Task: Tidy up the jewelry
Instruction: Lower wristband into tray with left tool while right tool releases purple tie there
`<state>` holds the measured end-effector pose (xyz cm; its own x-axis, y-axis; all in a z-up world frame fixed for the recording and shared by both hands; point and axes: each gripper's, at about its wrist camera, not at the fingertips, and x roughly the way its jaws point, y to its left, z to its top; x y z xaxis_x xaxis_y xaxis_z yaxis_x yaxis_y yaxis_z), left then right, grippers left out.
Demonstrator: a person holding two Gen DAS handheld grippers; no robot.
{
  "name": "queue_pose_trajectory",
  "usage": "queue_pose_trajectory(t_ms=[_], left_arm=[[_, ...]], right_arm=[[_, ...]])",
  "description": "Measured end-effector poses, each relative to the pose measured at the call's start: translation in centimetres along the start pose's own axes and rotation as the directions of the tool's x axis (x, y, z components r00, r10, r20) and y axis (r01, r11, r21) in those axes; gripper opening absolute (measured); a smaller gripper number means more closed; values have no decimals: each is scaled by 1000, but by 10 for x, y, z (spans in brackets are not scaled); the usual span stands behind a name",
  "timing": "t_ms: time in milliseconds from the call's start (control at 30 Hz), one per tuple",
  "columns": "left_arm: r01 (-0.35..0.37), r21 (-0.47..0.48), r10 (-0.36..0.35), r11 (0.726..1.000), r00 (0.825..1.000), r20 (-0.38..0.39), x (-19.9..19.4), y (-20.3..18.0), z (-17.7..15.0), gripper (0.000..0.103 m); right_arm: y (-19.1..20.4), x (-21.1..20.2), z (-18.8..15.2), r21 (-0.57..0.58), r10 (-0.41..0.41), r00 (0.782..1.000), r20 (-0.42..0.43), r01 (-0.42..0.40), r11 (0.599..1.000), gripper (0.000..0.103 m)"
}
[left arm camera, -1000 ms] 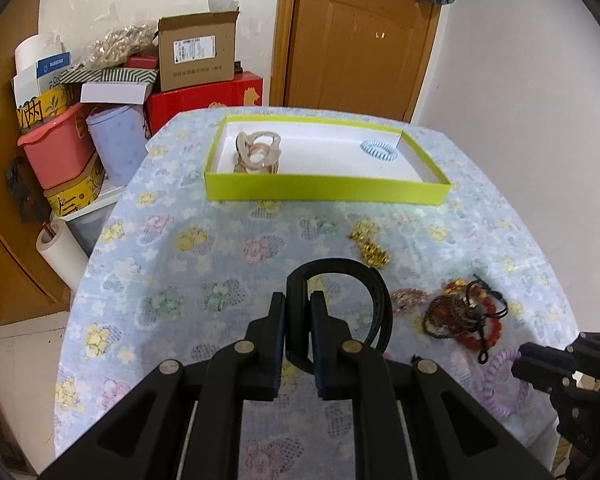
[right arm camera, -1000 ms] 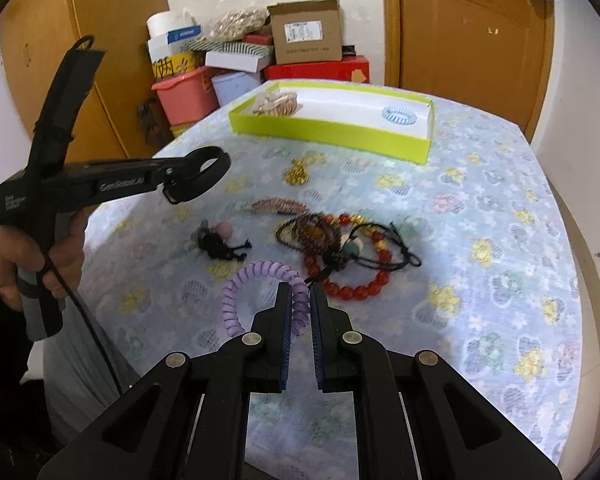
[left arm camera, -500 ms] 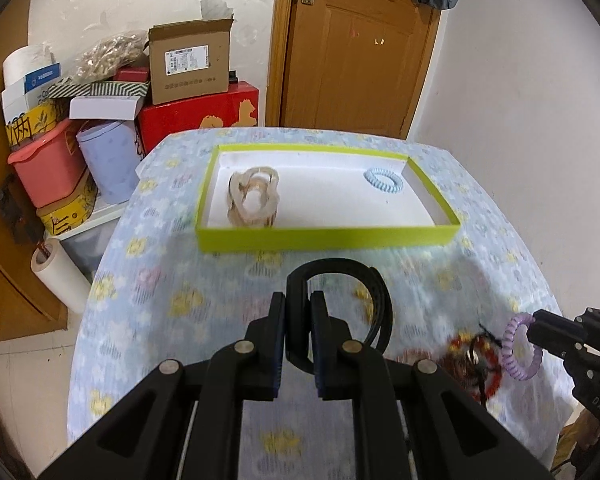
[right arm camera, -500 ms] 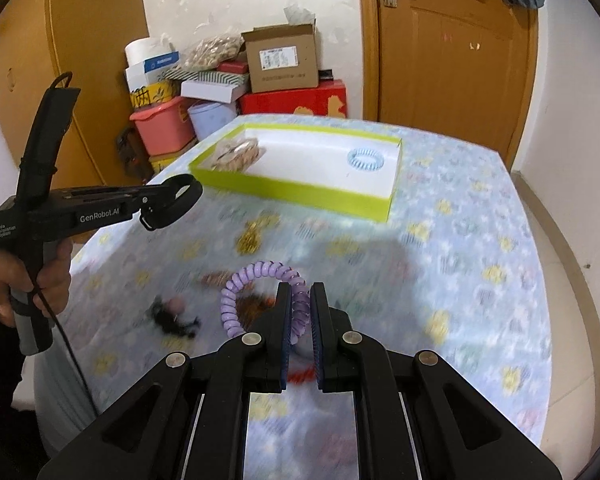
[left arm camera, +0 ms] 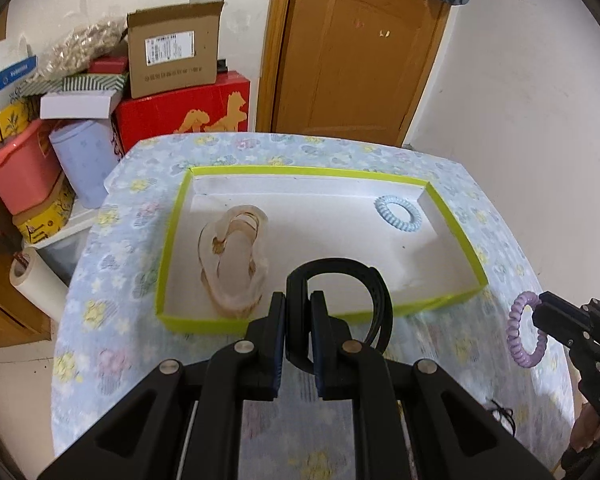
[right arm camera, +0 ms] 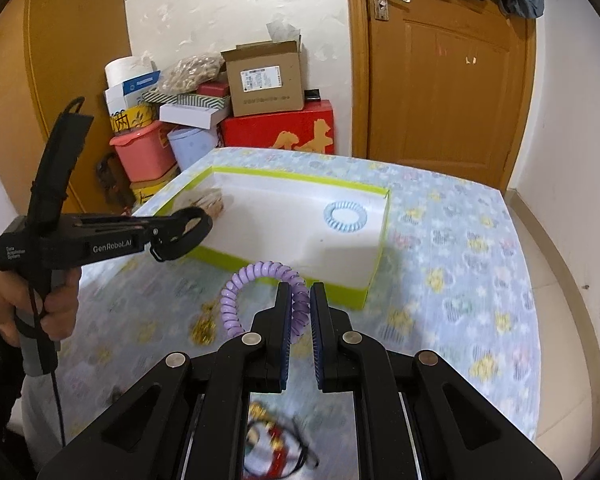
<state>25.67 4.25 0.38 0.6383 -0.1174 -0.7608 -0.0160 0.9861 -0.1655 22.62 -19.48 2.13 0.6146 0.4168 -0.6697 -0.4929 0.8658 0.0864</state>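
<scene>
A clear hair claw (left arm camera: 236, 258) and blue coil (left arm camera: 398, 215) are already boxed; a black band (left arm camera: 340, 300) and purple coil (right arm camera: 266, 298) are gripped, while beads, seemingly, are left.

Glossy plastic purple coil (right arm camera: 262, 286)

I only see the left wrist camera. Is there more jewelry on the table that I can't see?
Observer: Yes, a gold trinket lies on the cloth, outside the green box.
Operator: Anything else?
Observer: A blurry tangle of red beads and dark cords lies below the right gripper, which holds the purple coil ring.
Operator: Who's holding my gripper?
Observer: A person's hand grips the handle of the left gripper, whose jaws pinch the black band.
</scene>
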Motion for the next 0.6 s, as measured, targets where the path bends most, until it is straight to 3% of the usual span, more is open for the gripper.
queue_pose_trajectory(t_ms=[200,600], left_arm=[[17,-7,-18,1000,999,-44,27,0,11,12],[-26,8,26,1000,998,-54,49,8,35,12]], right_arm=[[-11,28,18,10,1,1000,-7,-1,1000,9],[-30,94,34,26,-23,996,-83,26,999,9]])
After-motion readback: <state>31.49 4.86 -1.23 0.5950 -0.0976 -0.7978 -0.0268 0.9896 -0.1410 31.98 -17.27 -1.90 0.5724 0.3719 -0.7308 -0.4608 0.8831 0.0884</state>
